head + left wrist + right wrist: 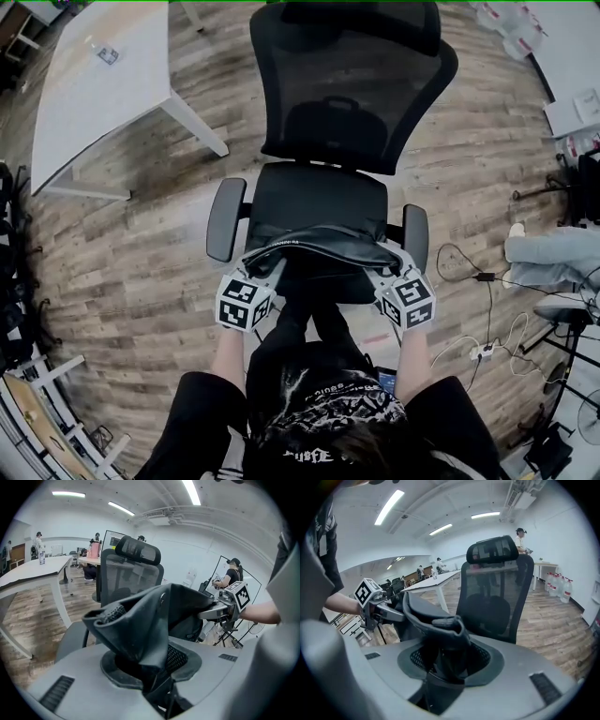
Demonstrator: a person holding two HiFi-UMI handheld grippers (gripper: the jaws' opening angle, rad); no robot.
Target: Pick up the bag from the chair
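The person wears a black short-sleeved top [319,398] with pale print across the front (lettering too small to read). The left gripper [270,272] and right gripper [382,274] are pale grey, each topped by a white cube [244,302] bearing black square markers, their shells smooth with dark mesh-lined hollows and small ribbed slots.

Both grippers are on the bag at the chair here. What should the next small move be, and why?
The left gripper and right gripper each pinch an end of the black bag, which sags between them over the front edge of the chair seat. Whether it clears the seat cannot be told, so probably lift both ends together, level, then draw it toward the person.
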